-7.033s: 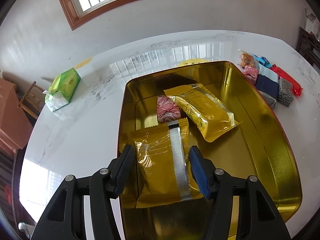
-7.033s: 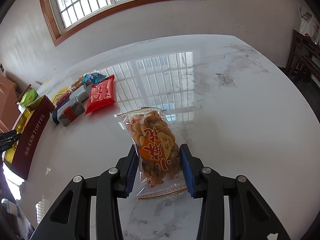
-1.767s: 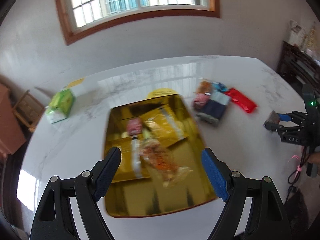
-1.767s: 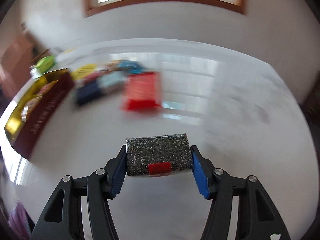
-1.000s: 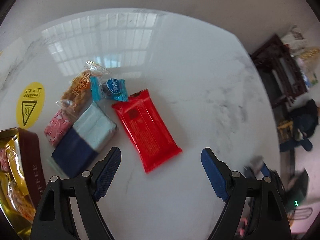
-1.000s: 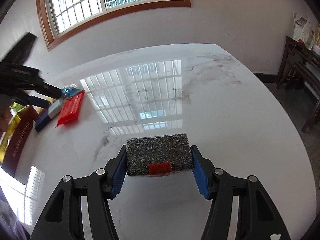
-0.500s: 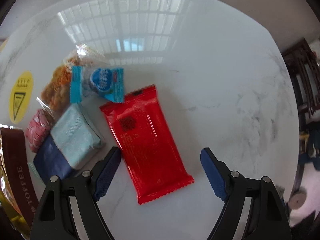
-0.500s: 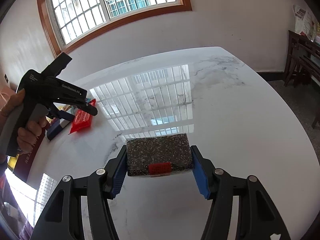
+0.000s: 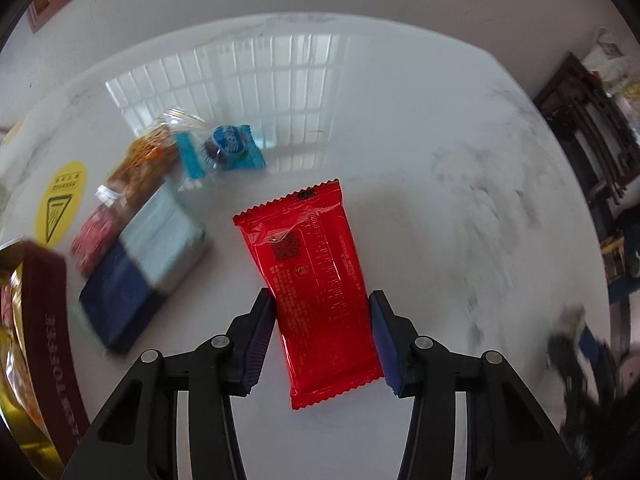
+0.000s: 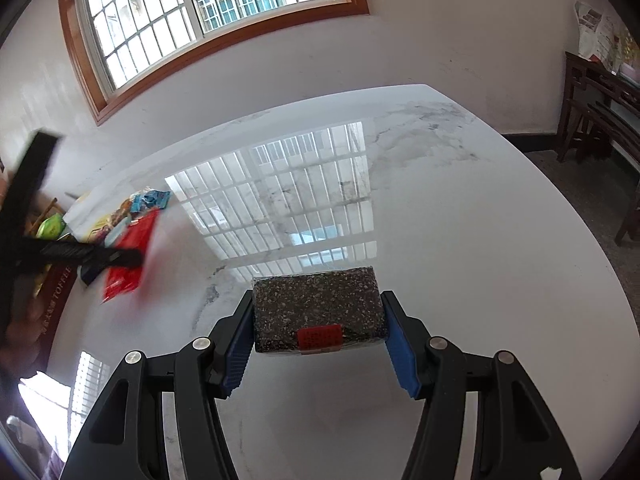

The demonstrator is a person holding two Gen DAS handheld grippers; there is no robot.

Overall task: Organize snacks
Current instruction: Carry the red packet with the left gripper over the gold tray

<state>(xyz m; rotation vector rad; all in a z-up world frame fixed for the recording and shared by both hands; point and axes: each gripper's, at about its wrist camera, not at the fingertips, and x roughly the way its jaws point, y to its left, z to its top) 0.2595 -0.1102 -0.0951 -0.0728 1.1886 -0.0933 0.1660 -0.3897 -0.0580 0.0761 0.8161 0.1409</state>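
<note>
A red snack packet lies flat on the white marble table. My left gripper points steeply down over it. Its jaws are closing, with the packet between them and both pads touching its long edges. The right wrist view shows the same red packet as a blur at far left, under the left gripper's dark frame. My right gripper is shut on a dark speckled block with a red label, held above the table.
Left of the red packet lie a blue candy, an orange snack bag, a pink packet and a navy and pale-blue packet. A maroon and gold toffee tin stands at the left edge. Dark furniture is beyond the table.
The left gripper has come down over the red packet, and its jaws have narrowed from wide apart to the packet's edges. The right gripper still holds the speckled block in the same place.
</note>
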